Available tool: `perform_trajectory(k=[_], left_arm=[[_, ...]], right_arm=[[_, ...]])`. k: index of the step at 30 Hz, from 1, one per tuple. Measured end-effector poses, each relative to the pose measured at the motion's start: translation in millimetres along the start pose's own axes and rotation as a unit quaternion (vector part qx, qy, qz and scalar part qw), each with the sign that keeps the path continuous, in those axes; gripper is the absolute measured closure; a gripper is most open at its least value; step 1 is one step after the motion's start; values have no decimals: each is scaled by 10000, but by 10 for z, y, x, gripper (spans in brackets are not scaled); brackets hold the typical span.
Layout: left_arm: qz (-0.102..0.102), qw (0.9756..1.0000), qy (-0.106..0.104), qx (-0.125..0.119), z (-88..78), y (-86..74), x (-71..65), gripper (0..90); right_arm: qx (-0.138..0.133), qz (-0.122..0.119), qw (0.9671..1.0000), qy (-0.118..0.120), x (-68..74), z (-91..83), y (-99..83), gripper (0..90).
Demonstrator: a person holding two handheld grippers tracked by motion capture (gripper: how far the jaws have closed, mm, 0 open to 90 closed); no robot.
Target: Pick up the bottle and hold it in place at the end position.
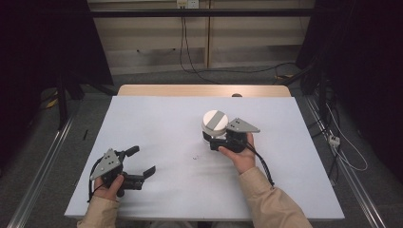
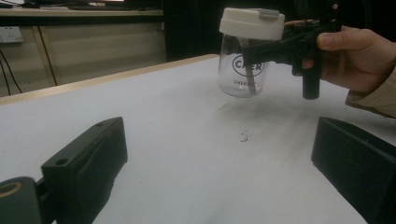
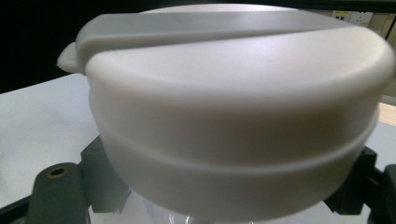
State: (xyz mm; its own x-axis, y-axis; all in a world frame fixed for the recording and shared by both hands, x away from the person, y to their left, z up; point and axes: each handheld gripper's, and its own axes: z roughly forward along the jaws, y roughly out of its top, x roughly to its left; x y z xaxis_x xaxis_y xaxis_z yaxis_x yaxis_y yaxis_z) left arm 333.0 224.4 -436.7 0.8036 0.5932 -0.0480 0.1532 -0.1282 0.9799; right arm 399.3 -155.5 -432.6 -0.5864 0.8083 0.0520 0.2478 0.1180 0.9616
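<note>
A clear glass jar (image 1: 215,124) with a white lid carrying a grey strip is held right of the table's middle. My right gripper (image 1: 211,138) is shut on the jar just under the lid, and its black fingers (image 3: 100,179) flank the glass below the lid (image 3: 233,102). In the left gripper view the jar (image 2: 243,74) bears dark lettering, and its base seems to hang slightly above the table over a faint shadow. My left gripper (image 1: 142,160) lies near the front left corner, jaws wide open (image 2: 219,168) with nothing between them, pointed toward the jar.
A white sheet (image 1: 190,190) covers the table, and a wooden strip (image 1: 204,90) shows at the far edge. A small dark speck (image 1: 195,157) lies between the grippers. Cables run over the floor on the right (image 1: 342,142) and behind the table.
</note>
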Motion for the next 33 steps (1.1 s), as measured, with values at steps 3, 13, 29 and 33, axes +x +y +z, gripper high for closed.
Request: perform_trajectory(k=[3, 13, 29, 33], left_arm=[[6, 10000, -2, -1, -3, 0, 3, 33], [-45, 10000, -17, -33, 0, -3, 4, 33], [-33, 10000, -23, -1, 5, -7, 10, 33], [-31, 10000, -22, -1, 0, -7, 10, 33]], right_arm=[[15, -16, 10000, 9, 7, 37, -1, 185], [69, -4, 10000, -24, -2, 148, -32, 185], [131, -40, 9999, -10, 2, 254, -58, 185], [166, -36, 9999, 2, 9, 298, -74, 185]])
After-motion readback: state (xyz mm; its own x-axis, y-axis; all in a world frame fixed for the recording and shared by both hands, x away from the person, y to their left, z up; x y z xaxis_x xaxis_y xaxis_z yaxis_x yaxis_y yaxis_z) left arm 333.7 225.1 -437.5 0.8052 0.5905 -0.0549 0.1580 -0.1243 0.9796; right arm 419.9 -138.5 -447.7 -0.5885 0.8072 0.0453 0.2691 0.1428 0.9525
